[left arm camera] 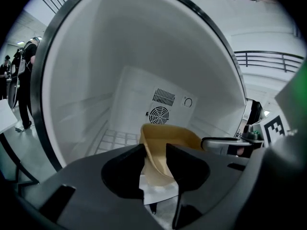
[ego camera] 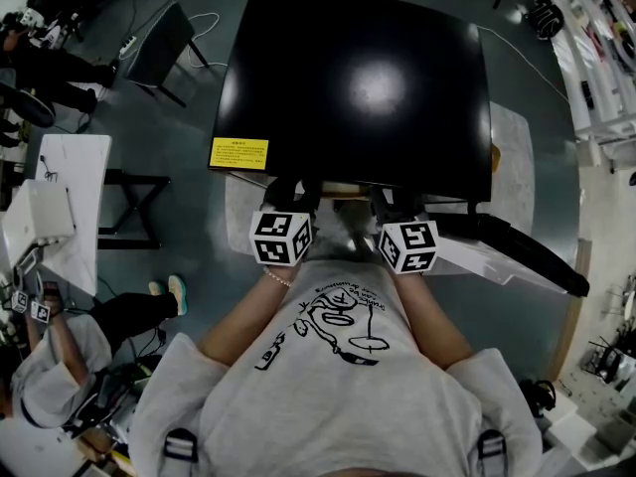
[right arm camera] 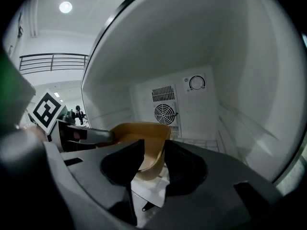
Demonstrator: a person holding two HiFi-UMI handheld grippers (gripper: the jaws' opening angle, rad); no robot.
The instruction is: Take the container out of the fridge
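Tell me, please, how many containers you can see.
1: a tan container in the fridge, near its front, clamped by the left gripper and right gripper. Their bodies may hide others.

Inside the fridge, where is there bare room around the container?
Bare: the grid floor behind the container, up to the fan, and on both sides. Crowded: the front middle, where left gripper and right gripper clamp the container.

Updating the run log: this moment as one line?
left gripper: shut on container rim; right gripper: shut on opposite rim; container: inside fridge; door: open
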